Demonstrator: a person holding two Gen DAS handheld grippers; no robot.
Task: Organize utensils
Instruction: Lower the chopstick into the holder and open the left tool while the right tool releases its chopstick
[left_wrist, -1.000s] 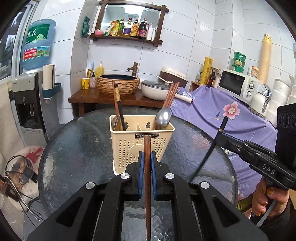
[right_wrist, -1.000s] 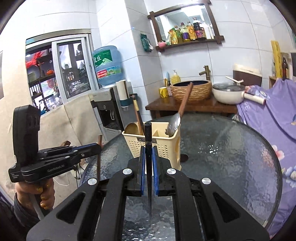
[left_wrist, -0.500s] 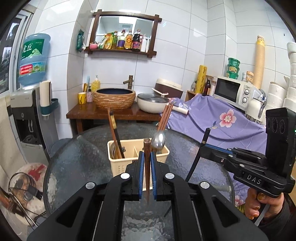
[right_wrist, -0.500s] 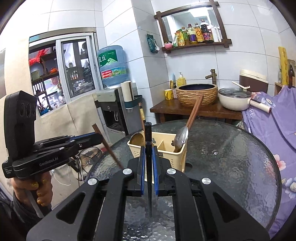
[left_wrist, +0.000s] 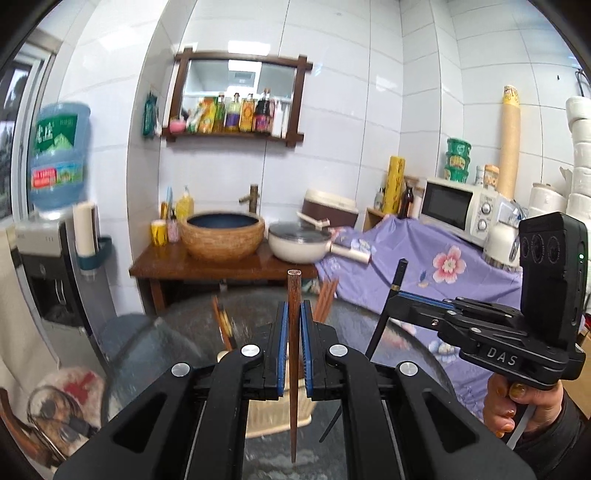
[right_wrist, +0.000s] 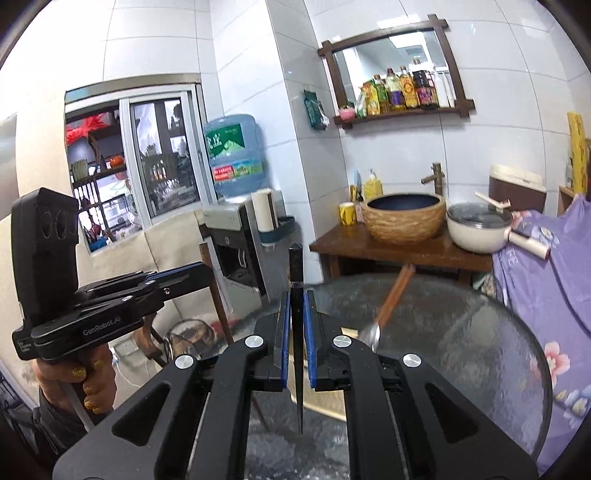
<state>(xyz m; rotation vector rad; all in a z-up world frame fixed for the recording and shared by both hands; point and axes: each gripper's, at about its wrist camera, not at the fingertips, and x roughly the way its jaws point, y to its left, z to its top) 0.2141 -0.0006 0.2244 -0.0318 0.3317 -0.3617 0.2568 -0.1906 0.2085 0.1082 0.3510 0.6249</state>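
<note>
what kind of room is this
Probably a small home kitchen or washroom corner: white tiled walls, a microwave, a shelf of sauce bottles, a basin under a tap, and a water dispenser jug.

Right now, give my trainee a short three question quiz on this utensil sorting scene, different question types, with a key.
1. True or false: the left tongs are shut on a brown wooden chopstick.
2. Multiple choice: the right tongs hold A) a metal spoon, B) a black tapered chopstick, C) nothing.
3. Fill in: the cream plastic utensil caddy stands on the round ____ table.

Key: 1 true; 2 B; 3 glass.
</note>
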